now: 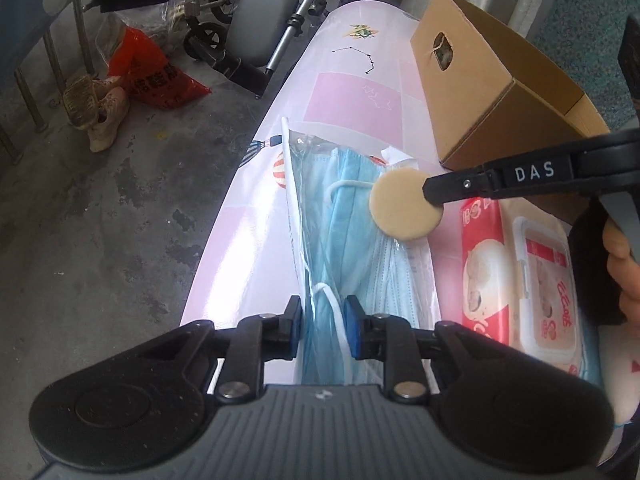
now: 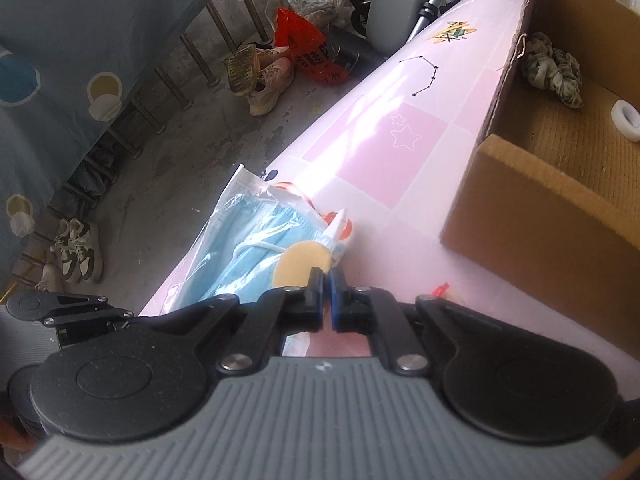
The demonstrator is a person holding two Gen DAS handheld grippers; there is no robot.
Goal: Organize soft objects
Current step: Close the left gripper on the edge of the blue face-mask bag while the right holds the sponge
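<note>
A clear bag of blue face masks (image 1: pixel 352 240) lies on the pink table (image 1: pixel 352 96). My left gripper (image 1: pixel 323 330) is open, its pads on either side of the bag's near end. My right gripper (image 2: pixel 326 280) is shut on a round tan makeup sponge (image 2: pixel 298 266) and holds it above the mask bag (image 2: pixel 244 236). The sponge (image 1: pixel 404 205) and the right gripper (image 1: pixel 434 192) also show in the left wrist view. An open cardboard box (image 2: pixel 552 184) stands at the right, with a green scrunchie (image 2: pixel 554 66) and a white ring (image 2: pixel 627 114) inside.
A red pack of wet wipes (image 1: pixel 520 276) lies right of the masks. The cardboard box (image 1: pixel 492 92) stands behind it. The table edge runs along the left; below it are a concrete floor (image 1: pixel 100 220), shoes (image 1: pixel 106 118), a red bag (image 1: pixel 154 70) and a wheelchair (image 1: pixel 256 36).
</note>
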